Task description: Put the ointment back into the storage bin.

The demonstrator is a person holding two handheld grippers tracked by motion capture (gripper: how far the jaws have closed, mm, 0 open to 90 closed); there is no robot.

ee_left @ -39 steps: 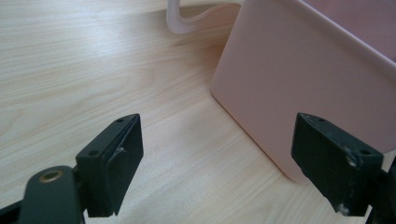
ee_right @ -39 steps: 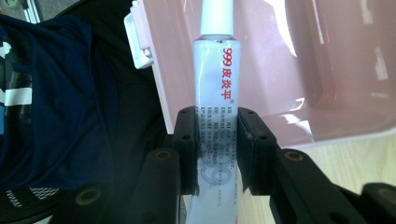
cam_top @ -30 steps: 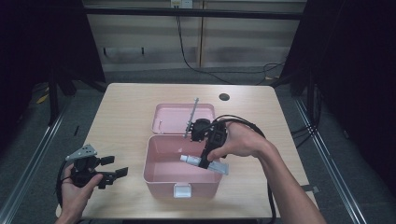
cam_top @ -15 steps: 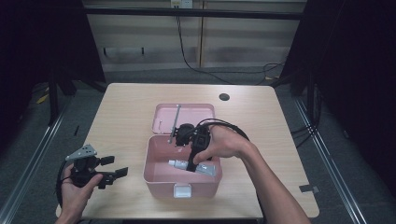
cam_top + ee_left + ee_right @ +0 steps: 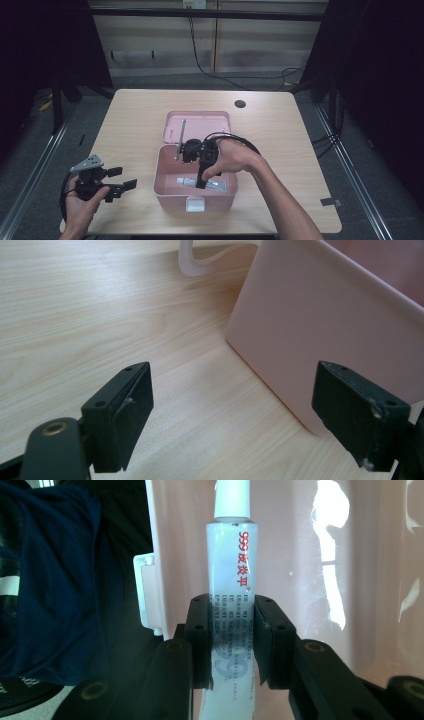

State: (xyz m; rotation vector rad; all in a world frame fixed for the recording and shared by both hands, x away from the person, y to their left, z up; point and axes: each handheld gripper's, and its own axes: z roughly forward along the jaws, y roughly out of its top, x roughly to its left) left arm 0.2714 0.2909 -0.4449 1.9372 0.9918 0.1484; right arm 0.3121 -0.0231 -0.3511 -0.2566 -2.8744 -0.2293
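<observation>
the wooden table point(image 5: 135, 130) carries everything, and the pink box point(image 5: 165, 181) sits near the middle of it, toward my side. its pink lid point(image 5: 210, 122) lies flat on the table just behind the box, touching its back edge, with a thin grey rod point(image 5: 180, 137) slanting across the lid's left part. a dark round hole point(image 5: 240, 104) marks the tabletop beyond the box, off to the right. my right hand point(image 5: 235, 157) reaches over the box's right rim, and my right gripper point(image 5: 200, 184) points down inside the box, jaws clamped on the white tube point(image 5: 232, 575), red print on its side and its cap away from me. the tube lies along the box floor, close to the front wall with its white latch point(image 5: 195, 204). my left gripper point(image 5: 122, 179) rests well left of the box, jaws wide apart on nothing, the box's near corner just ahead of them.
</observation>
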